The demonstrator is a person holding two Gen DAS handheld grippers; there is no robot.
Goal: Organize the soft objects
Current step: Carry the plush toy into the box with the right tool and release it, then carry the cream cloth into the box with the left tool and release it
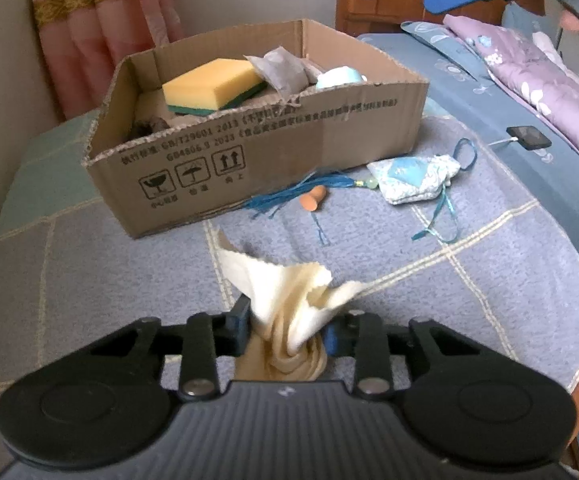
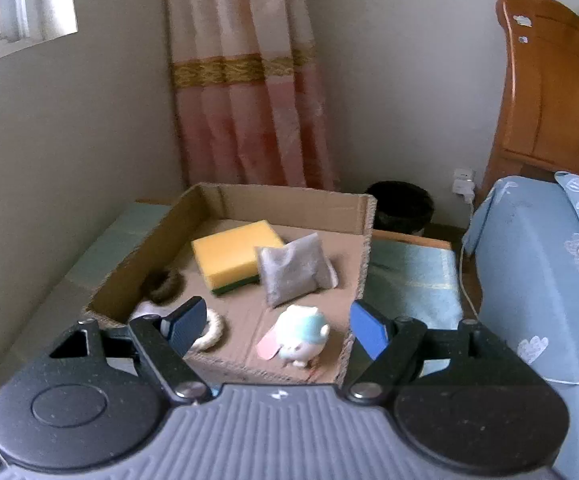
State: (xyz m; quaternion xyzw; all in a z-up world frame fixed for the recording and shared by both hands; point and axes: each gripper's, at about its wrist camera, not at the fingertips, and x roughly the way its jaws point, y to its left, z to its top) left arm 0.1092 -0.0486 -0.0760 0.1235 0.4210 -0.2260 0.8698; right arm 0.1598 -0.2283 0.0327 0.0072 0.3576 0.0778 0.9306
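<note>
A cream cloth (image 1: 289, 304) is clamped in the left claw (image 1: 285, 324) above the bed (image 1: 489, 280), near the box (image 1: 257, 160). The right claw (image 2: 277, 330) is held open over the box (image 2: 289, 204), where a sponge (image 2: 233, 256), pouch (image 2: 293, 272) and toy (image 2: 301, 334) lie.

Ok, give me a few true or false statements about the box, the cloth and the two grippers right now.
1. The left gripper is shut on a cream cloth. True.
2. The right gripper holds the sponge. False: it is open and holds nothing; the sponge lies in the box.
3. The blue pouch lies on the bed outside the box. True.
4. The box holds nothing. False: a sponge, a grey bag and a small toy are inside.
</note>
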